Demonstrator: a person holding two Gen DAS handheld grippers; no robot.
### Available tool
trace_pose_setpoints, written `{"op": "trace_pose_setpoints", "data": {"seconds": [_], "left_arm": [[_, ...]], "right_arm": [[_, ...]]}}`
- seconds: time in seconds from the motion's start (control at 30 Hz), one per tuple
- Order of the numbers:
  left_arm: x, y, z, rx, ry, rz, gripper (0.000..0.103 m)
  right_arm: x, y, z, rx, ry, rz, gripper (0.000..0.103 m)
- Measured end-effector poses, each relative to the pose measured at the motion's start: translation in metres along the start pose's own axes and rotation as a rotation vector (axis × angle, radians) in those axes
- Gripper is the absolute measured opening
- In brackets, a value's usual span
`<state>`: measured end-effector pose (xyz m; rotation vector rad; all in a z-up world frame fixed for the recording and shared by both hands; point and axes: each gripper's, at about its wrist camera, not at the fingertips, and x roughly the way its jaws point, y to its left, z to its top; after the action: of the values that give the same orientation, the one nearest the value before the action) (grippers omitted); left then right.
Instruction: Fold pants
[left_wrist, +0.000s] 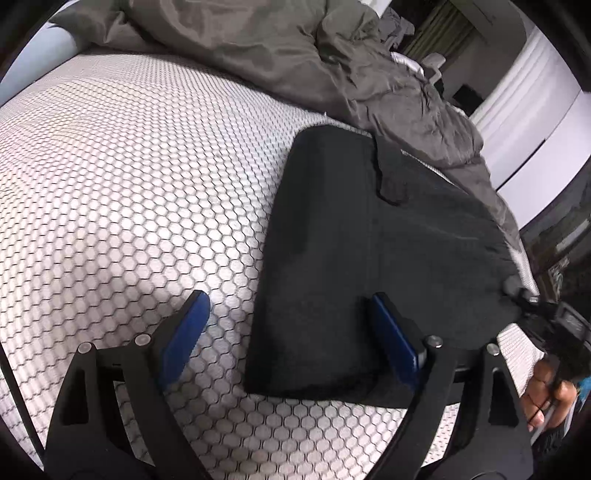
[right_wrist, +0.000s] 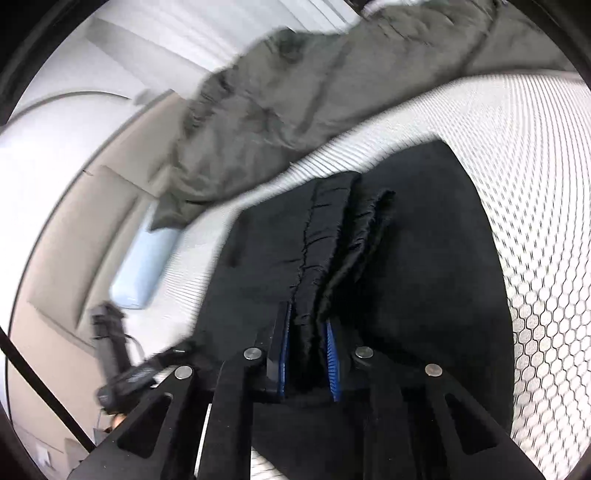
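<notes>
A: Left wrist view, entries. Item one: left tongs (left_wrist: 291, 332), blue pads spread wide, nothing between them that they press; the right pad hangs over the cloth's near edge, the left over bare bed. Item two: black pants (left_wrist: 369, 266), folded into a thick pad, lying on the honeycomb-patterned mattress (left_wrist: 129, 184) from centre toward 3 o'clock. Item three: grey duvet (left_wrist: 295, 55), bunched from 12 to 2 o'clock, touching the pants' far edge. Item four: a hand (left_wrist: 550, 391) at 4 o'clock.

B: Right wrist view. Right tongs (right_wrist: 308, 343) pinching a gathered, ribbed edge of the pants (right_wrist: 424, 258), pads nearly pressed together on the cloth. Rest of the garment lies flat toward 1 o'clock; duvet (right_wrist: 277, 110) at 11.

A: Advice for the step?

B: Probably carry the pinched edge low and straight across, left tongs pinning the near corner so layers stay aligned; avoid snagging the duvet.
</notes>
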<state>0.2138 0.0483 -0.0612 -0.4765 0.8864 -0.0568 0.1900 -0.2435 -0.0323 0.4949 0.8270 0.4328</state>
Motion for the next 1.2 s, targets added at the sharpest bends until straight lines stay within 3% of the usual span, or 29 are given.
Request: {"op": "trace_pose_setpoints", "data": {"seconds": [0.13, 0.27, 0.33, 0.43, 0.53, 0.83, 0.93, 1.0, 1.07, 1.2], "left_arm": [[-0.019, 0.004, 0.005, -0.029, -0.014, -0.054, 0.086], [-0.028, 0.007, 0.007, -0.035, -0.034, -0.050, 0.086], [-0.022, 0.006, 0.006, -0.022, -0.018, -0.021, 0.086], [-0.002, 0.002, 0.002, 0.006, 0.040, 0.029, 0.086], [0.004, -0.005, 0.001, 0.035, 0.035, 0.063, 0.087], [0.006, -0.021, 0.000, 0.059, 0.031, 0.073, 0.087], [0.005, -0.019, -0.002, 0.053, 0.034, 0.068, 0.087], [0.003, -0.020, -0.002, 0.056, 0.033, 0.077, 0.087], [0.000, -0.021, -0.002, 0.058, 0.025, 0.090, 0.086], [-0.029, -0.030, -0.007, 0.101, -0.053, 0.065, 0.086]], "right_arm": [[-0.042, 0.038, -0.003, -0.072, -0.075, 0.072, 0.015], [-0.066, 0.031, -0.017, -0.059, -0.068, 0.107, 0.015], [-0.067, 0.012, -0.027, -0.054, -0.044, 0.045, 0.015], [-0.039, -0.035, -0.045, 0.015, 0.085, -0.097, 0.017], [-0.033, -0.055, -0.053, 0.051, 0.091, -0.061, 0.018], [-0.065, -0.023, -0.052, -0.024, 0.008, -0.010, 0.018], [-0.062, -0.033, -0.052, -0.009, 0.043, -0.078, 0.019], [-0.050, -0.047, -0.055, 0.038, 0.095, -0.098, 0.022], [-0.051, -0.053, -0.054, 0.083, 0.091, -0.070, 0.030], [-0.074, -0.042, -0.047, 0.037, 0.035, -0.039, 0.032]]}}
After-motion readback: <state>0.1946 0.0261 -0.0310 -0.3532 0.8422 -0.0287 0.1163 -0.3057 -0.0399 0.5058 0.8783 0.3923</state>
